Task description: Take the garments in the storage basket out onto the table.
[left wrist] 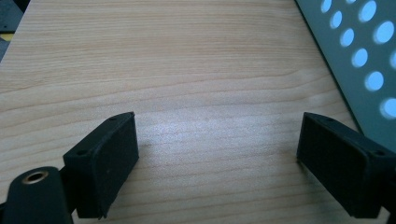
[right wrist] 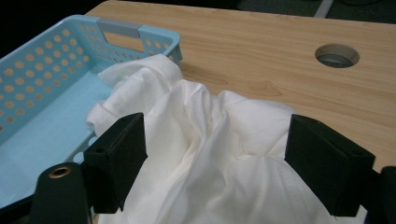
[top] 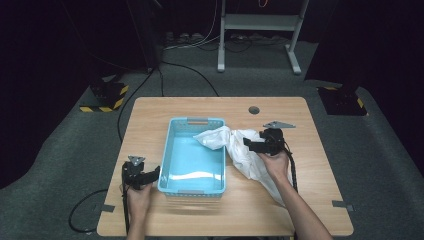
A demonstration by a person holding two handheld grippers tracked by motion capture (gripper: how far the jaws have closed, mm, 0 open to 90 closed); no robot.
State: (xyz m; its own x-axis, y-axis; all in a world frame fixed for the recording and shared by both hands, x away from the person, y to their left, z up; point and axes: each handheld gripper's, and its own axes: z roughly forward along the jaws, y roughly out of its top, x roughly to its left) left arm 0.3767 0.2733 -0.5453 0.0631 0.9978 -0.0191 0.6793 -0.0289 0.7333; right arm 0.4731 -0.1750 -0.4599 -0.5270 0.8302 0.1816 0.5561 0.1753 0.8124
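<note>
A light blue perforated basket stands mid-table. A crumpled white cloth hangs over its right rim and trails onto the wood toward the person. My right gripper points left into the cloth beside that rim. In the right gripper view the cloth bunches up between the wide-set jaws of my right gripper and touches both pads, with the basket just beyond. My left gripper rests by the basket's front left corner. My left gripper is open over bare wood, next to the basket wall.
A round cable hole sits in the wooden table behind the cloth. The basket floor is bare apart from the cloth's edge. Beyond the table's far edge are floor cables and a metal stand.
</note>
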